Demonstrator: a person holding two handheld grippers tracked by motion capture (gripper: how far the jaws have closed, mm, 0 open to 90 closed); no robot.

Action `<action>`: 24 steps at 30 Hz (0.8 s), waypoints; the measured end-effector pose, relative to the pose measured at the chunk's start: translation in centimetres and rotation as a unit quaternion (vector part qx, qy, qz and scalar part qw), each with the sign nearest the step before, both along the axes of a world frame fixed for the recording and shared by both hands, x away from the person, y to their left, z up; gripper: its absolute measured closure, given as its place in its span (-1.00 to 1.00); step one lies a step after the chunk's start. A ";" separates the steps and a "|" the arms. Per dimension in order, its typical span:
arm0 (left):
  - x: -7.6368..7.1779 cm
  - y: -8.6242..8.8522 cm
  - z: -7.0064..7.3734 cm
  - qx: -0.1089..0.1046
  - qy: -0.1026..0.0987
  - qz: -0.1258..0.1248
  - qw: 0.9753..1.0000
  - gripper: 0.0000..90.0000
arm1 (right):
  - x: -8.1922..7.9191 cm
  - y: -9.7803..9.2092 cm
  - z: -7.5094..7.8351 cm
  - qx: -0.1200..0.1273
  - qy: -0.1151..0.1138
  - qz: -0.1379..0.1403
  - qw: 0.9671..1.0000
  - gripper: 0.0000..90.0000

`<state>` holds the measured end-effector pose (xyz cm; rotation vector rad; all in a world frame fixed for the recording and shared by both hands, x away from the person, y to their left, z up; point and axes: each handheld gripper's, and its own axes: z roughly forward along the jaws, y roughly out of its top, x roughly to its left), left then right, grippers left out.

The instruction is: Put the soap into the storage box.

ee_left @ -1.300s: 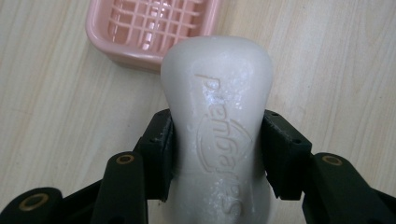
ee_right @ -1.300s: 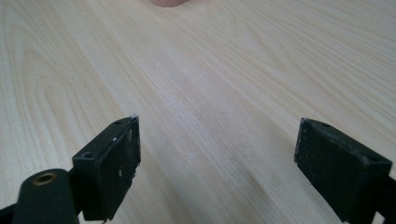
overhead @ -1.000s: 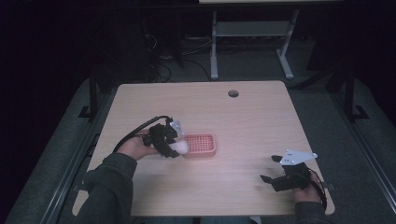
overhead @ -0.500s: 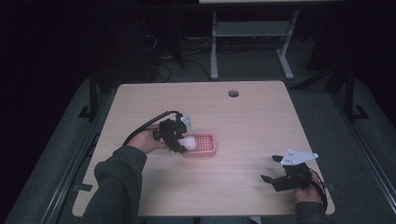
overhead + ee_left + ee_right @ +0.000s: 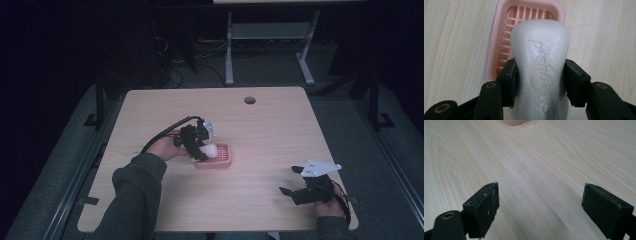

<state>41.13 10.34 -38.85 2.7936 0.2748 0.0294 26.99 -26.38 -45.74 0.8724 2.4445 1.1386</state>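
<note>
A white bar of soap (image 5: 541, 65) with embossed lettering sits clamped between the black jaws of my left gripper (image 5: 540, 82). It hangs just above a pink slatted soap dish (image 5: 504, 37) on the wooden table. In the high view the left gripper (image 5: 204, 150) holds the soap (image 5: 210, 149) over the left end of the dish (image 5: 221, 159), near the table's middle. My right gripper (image 5: 292, 182) rests low at the table's front right, jaws wide apart with only bare wood between them (image 5: 540, 202).
The table (image 5: 260, 125) has a round cable hole (image 5: 249, 100) near its far edge. A grey metal stand (image 5: 270, 35) and cables lie on the dark floor beyond. A pink edge of the dish (image 5: 514, 122) shows at the top of the right gripper view.
My left gripper has carried the soap to the right, from beside the dish's left end to over it. The right gripper has stayed put.
</note>
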 end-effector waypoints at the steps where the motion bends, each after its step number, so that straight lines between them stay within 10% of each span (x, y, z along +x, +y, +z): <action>1: 0.1 -0.1 0.0 -0.001 -0.001 -0.001 1.000 0.10 | 0.0 0.0 0.0 -0.001 0.000 0.000 1.000 -0.69; 24: 1.8 -1.6 -2.1 -0.005 0.007 0.005 1.000 0.10 | 0.0 0.0 -0.1 -0.002 0.000 0.003 1.000 -0.69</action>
